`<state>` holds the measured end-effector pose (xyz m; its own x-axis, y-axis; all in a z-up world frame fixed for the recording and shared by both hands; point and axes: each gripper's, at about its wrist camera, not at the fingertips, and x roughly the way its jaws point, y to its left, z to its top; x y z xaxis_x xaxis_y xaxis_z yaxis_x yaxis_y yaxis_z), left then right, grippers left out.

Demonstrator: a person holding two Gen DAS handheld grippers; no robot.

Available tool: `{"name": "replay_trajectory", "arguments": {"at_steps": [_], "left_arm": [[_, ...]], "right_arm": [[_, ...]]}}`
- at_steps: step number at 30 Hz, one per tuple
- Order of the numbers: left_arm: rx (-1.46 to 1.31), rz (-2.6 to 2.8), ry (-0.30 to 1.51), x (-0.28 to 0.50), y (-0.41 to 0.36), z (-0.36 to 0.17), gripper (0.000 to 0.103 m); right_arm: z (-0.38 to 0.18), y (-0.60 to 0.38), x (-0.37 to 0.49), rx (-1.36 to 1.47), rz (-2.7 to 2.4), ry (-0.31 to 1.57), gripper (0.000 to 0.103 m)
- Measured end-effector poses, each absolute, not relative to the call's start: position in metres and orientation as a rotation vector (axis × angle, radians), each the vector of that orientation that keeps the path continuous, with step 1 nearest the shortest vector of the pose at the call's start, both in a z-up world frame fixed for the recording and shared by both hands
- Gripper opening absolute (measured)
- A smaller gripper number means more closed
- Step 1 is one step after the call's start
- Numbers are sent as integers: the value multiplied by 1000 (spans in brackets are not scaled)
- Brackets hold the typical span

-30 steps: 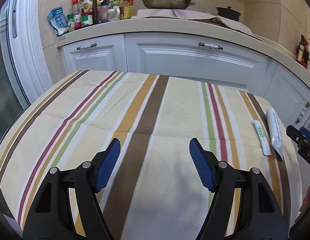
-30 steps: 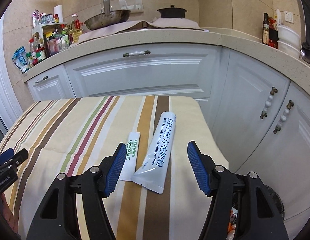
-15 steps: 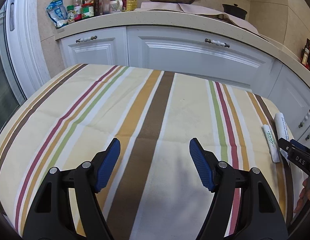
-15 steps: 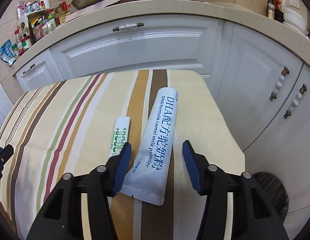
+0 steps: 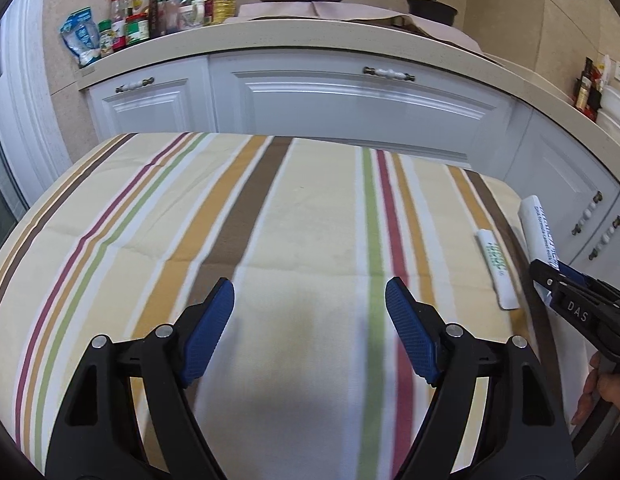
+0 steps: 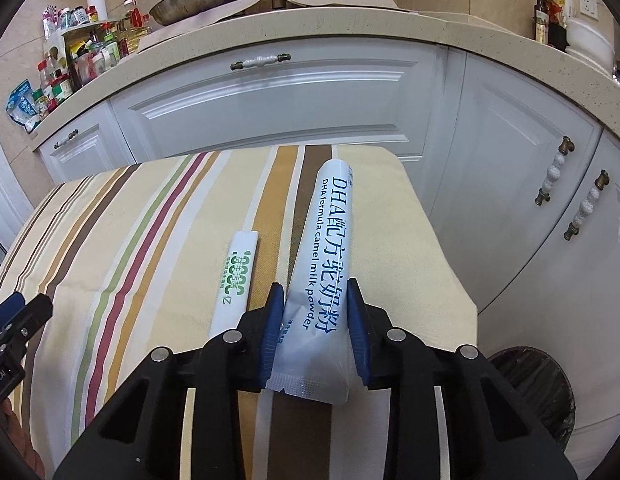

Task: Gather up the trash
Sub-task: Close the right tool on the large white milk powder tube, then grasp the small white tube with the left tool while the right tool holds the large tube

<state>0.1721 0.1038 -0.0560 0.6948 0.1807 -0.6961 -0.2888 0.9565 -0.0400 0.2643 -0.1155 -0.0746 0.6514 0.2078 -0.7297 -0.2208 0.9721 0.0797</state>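
A long white sachet (image 6: 328, 256) printed in blue "DHA formula camel milk powder" is seen lying lengthwise on the striped tablecloth (image 6: 149, 240), near the cloth's right-hand edge, its far end pointing toward 12 o'clock in the right wrist view. Its near, sealed end is gripped by the right gripper (image 6: 316, 320): the two blue pads (image 6: 274, 320) have just been closing and are now pressed against the packet's two sides, with the packet bulged between them. Whether the sachet is raised off the cloth cannot be told.

Just beside it, at about 9 o'clock from the held end, a smaller, narrower white sachet (image 6: 234, 280) with green print is laid flat on the cloth, roughly parallel and apart from the larger one. In the left wrist view the same pair is found at 3 o'clock, the small sachet (image 5: 494, 268) inward of the large one (image 5: 540, 236), with the right gripper's black tips (image 5: 550, 276) closed on the latter.

The left gripper (image 5: 310, 332) is held over bare cloth at the middle of the table, its jaws wide apart and just opened further, with nothing between them.

At 4 o'clock in the right wrist view, below the table's edge, a dark bin (image 6: 538, 392) lined with a bag is partly shown. White cabinets (image 6: 269, 96) under a pale worktop (image 6: 350, 28) are seen beyond the table.
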Motion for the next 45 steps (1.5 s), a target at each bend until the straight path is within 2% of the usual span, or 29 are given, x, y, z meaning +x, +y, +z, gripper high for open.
{"name": "replay_trajectory", "arguments": {"at_steps": [14, 26, 29, 31, 32, 35, 37, 39, 45], "left_arm": [[-73, 147, 758, 199, 19, -54, 76], [-18, 113, 804, 234, -33, -75, 76], [-23, 117, 815, 240, -35, -78, 71], [-25, 109, 835, 246, -37, -81, 59], [-25, 106, 845, 247, -38, -83, 58], [-33, 85, 873, 252, -38, -88, 45], [-41, 69, 888, 255, -38, -90, 30], [-49, 57, 892, 255, -37, -91, 22], [-46, 60, 868, 251, -37, -87, 21]], "right_arm": [[-49, -180, 237, 12, 196, 733, 32], [-55, -249, 228, 74, 122, 715, 32], [-60, -262, 227, 89, 113, 717, 32], [-63, -267, 228, 98, 111, 721, 32], [-65, -269, 229, 100, 111, 722, 32], [-69, -272, 230, 109, 114, 727, 32], [-71, -273, 230, 112, 116, 728, 32], [-72, -274, 230, 114, 118, 729, 32], [-75, -275, 232, 117, 120, 734, 32]]}}
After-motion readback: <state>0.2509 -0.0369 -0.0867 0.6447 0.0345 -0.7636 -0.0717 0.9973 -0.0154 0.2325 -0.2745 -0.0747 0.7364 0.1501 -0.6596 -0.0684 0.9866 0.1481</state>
